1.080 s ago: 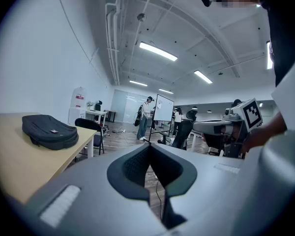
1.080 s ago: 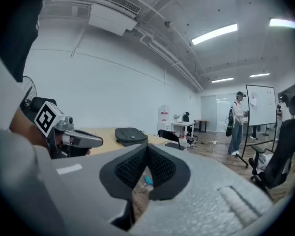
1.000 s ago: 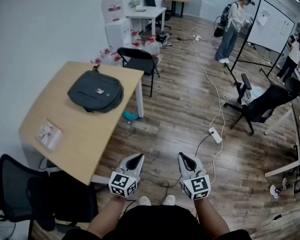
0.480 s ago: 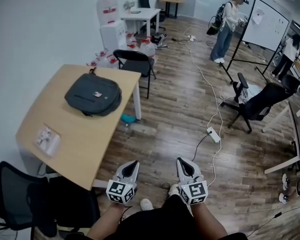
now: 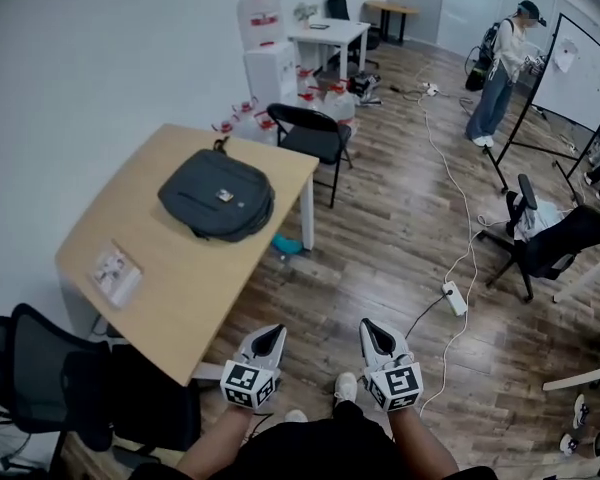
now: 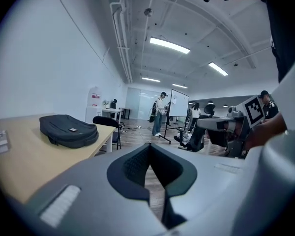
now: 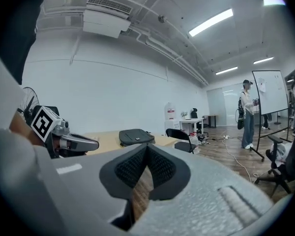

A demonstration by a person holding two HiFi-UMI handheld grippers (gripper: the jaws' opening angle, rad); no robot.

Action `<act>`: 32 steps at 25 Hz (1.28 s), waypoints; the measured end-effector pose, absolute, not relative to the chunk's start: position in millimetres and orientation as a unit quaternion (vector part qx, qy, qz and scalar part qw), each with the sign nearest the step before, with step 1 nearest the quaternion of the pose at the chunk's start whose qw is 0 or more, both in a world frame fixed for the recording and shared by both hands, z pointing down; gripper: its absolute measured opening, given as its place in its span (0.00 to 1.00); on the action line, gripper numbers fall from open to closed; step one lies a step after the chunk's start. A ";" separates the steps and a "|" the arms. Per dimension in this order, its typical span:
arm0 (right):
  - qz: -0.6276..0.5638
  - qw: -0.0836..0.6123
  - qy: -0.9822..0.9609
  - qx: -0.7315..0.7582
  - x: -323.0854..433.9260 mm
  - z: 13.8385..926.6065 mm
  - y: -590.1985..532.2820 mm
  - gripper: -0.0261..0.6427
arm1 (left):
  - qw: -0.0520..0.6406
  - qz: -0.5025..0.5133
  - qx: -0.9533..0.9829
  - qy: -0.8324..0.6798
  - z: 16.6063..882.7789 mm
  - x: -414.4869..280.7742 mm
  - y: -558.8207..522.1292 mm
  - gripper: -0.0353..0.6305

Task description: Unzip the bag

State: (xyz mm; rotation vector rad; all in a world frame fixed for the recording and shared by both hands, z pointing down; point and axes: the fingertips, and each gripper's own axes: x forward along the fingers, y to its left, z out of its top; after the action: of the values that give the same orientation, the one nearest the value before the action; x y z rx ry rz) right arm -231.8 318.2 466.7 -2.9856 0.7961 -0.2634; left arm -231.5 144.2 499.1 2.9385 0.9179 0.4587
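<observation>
1. Head view: high, looking steeply down; light wooden table (image 5: 170,278) off to the left, not close.
2. Left gripper view: low, level, table close at left.
3. Right gripper view: low, level, table farther off.
4. All three share the dark grey fabric backpack (image 5: 217,195).

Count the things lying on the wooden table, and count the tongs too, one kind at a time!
Dark grey backpack: 1
Flat printed packet: 1
Tongs: 2, the left tongs and the right tongs, both shut and empty
Total: 4
</observation>
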 end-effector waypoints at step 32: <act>-0.096 -0.022 0.434 -0.895 -46.1 487.7 277.6 0.04 | 0.027 0.167 0.974 0.148 514.6 -89.5 121.5 0.08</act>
State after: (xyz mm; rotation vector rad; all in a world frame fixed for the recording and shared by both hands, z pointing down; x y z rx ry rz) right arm -46.1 277.6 487.7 -2.8530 1.3835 -0.3071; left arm -89.5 121.5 514.6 3.0090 0.4583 0.5159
